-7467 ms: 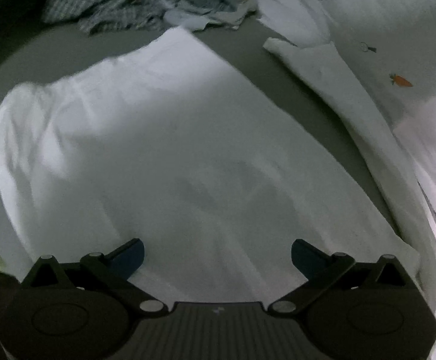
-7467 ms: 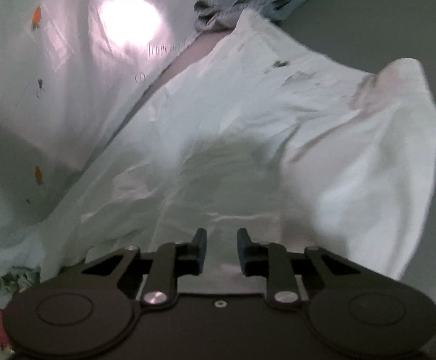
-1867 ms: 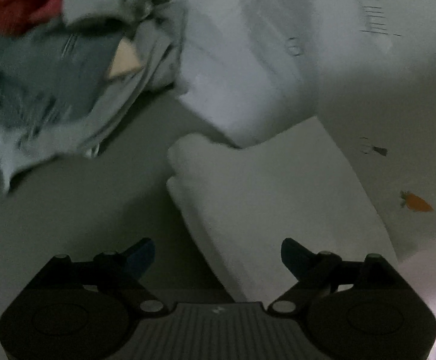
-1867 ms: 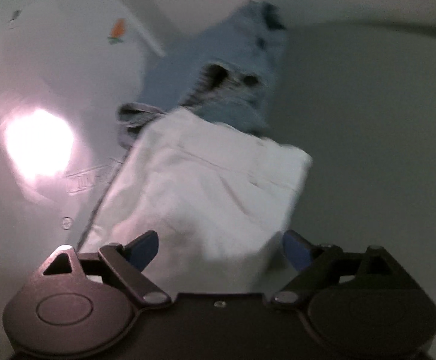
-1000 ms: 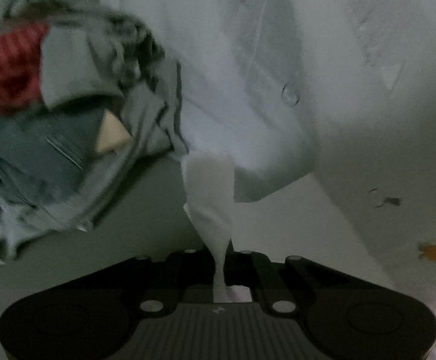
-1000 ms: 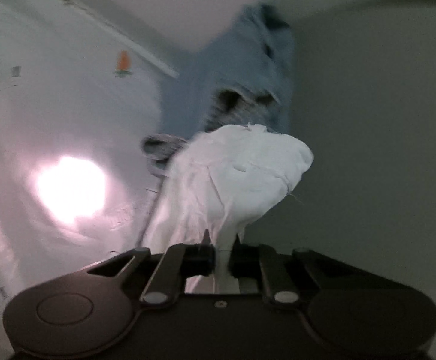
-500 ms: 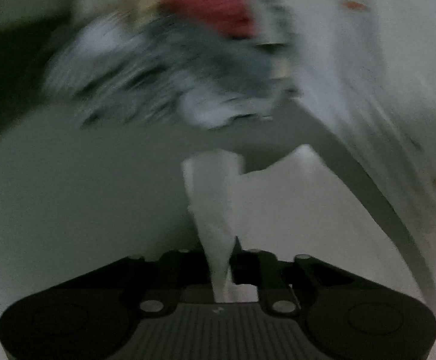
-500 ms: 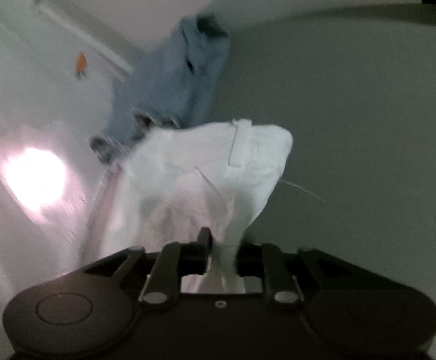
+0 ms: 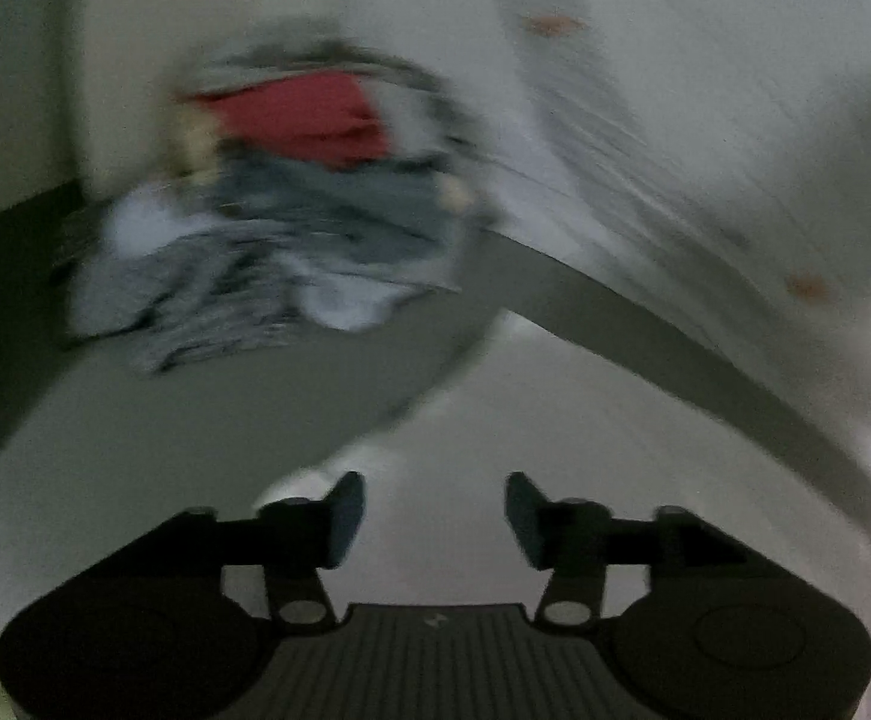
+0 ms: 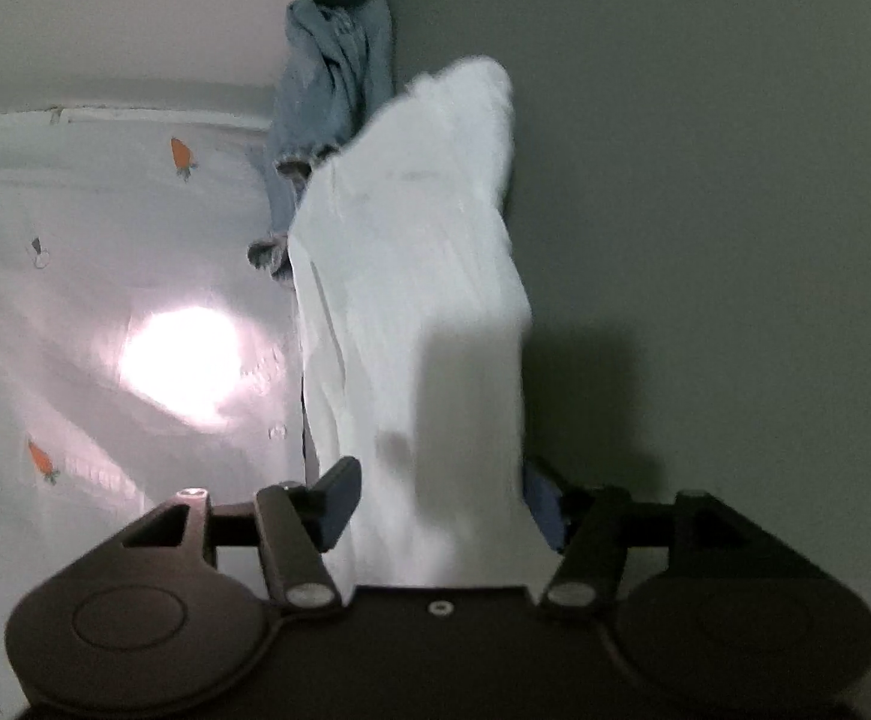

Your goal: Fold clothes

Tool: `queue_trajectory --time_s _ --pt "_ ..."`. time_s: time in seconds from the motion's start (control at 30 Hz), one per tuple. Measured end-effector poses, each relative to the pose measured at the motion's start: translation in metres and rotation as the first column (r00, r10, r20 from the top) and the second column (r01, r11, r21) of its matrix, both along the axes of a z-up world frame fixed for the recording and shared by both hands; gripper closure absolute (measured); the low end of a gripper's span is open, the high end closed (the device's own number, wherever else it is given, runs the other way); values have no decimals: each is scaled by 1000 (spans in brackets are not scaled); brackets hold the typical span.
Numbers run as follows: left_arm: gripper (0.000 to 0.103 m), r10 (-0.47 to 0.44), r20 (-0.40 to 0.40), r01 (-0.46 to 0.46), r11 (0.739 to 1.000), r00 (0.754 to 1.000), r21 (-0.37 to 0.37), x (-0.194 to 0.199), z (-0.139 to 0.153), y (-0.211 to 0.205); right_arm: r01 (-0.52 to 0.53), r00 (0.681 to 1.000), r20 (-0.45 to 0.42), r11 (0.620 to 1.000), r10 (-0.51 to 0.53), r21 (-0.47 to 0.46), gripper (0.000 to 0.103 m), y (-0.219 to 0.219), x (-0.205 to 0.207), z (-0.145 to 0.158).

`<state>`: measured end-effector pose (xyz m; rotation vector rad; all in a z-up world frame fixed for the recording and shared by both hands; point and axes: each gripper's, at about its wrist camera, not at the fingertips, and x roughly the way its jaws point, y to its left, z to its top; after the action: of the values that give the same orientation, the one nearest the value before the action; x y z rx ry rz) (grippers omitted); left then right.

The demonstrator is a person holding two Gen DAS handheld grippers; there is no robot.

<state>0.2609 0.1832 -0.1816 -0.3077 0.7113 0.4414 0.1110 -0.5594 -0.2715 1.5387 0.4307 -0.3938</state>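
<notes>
Both grippers have let go of the white garment since half a second ago, when each pinched a fold of it between closed fingers. Now the left gripper [image 9: 432,513] has its fingers spread wide, with nothing between them; the white garment [image 9: 555,450] lies flat just ahead of and under the fingertips, reaching off to their right. This view is smeared with motion blur. Well ahead of the left fingers and to their left sits a heap of clothes [image 9: 291,222], grey and striped with a red piece on top, resting on the grey worktop [image 9: 195,420]. Off to the right runs a white sheet printed with small carrots [image 9: 735,150].

The right gripper [image 10: 438,501] also has its fingers spread. The white garment [image 10: 417,276] lies as a long folded strip running from between the fingers straight ahead; whether the blue pads touch it cannot be told. Beyond its far end, slightly left, lies a crumpled blue denim piece [image 10: 330,72]. Left of the fingers the carrot sheet [image 10: 105,276] shows a bright glare spot; right of them is bare worktop [image 10: 705,180].
</notes>
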Motion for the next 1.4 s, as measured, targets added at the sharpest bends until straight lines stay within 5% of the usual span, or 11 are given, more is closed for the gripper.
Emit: queue_trajectory --time_s 0.13,0.3,0.6,0.8,0.97,1.13,1.3,1.4 --pt "31 -189 -73 188 982 979 -16 19 -21 -29 -57 997 50 997 54 57 25 32 -8 -7" --pt "30 -269 -193 252 962 944 -108 31 -55 -26 -27 988 155 967 -12 252 19 90 -25 -30" --pt "26 -464 -207 455 886 861 -91 21 -68 -15 -92 981 187 960 42 265 16 161 -9 -42" --pt "23 -405 -207 385 914 891 -130 21 -74 17 -81 936 352 963 -15 256 15 158 22 -12" --pt "21 -381 -219 353 922 898 -157 21 -84 33 -84 967 251 984 43 156 16 156 23 -6" --pt "17 -400 -221 374 915 890 -149 20 -89 33 -26 985 173 977 -11 211 16 159 3 -33" --pt "10 -410 -242 391 912 880 -123 25 -92 24 -49 994 99 989 36 137 16 154 21 -27" --pt "8 -415 -248 398 910 875 -118 28 -93 23 -23 975 224 986 -15 164 16 153 25 -20"
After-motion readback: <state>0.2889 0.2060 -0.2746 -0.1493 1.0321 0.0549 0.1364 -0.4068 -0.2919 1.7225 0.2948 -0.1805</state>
